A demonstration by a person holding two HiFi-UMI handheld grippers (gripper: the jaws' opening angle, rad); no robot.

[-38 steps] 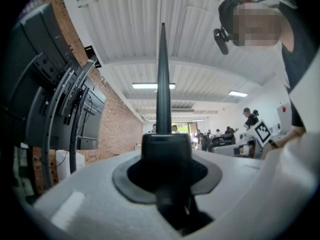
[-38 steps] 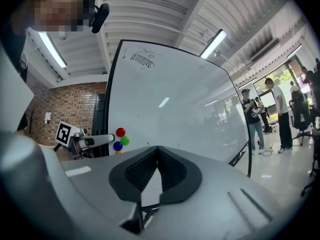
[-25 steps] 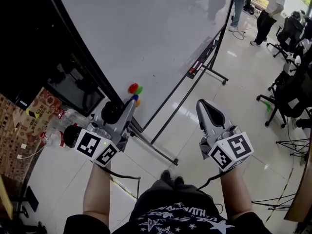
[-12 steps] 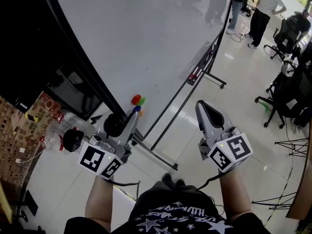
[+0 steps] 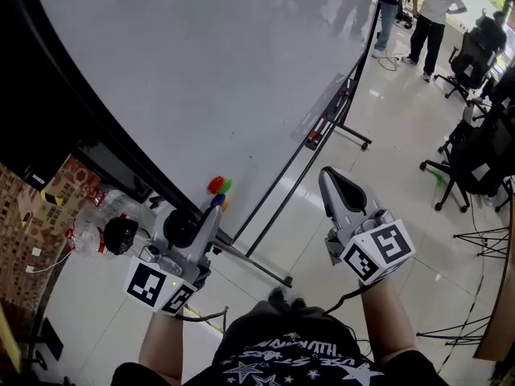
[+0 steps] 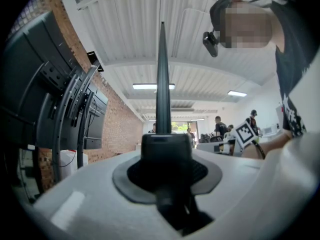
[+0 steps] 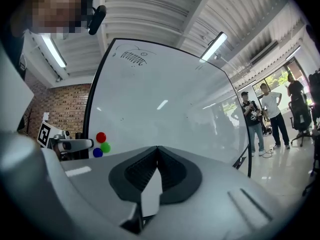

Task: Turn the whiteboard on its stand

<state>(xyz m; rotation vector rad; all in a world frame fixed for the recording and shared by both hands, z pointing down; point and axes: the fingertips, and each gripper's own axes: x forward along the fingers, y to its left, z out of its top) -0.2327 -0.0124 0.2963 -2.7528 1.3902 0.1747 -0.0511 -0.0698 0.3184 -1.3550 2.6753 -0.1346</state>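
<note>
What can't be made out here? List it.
- Scribble on the whiteboard, right gripper view: too small to read.
- Carton print, head view: too small.
- Stand base's left end, head view: hidden behind the left gripper.

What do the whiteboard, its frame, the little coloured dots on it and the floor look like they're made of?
Whiteboard: smooth glossy white panel, perhaps coated steel or melamine; it faintly mirrors the room.
Frame: thin black rim, likely painted metal or plastic.
Coloured dots: shiny, probably plastic-capped magnets.
Floor: pale and glossy, seemingly tiles, with faint joint lines and reflections.
</note>
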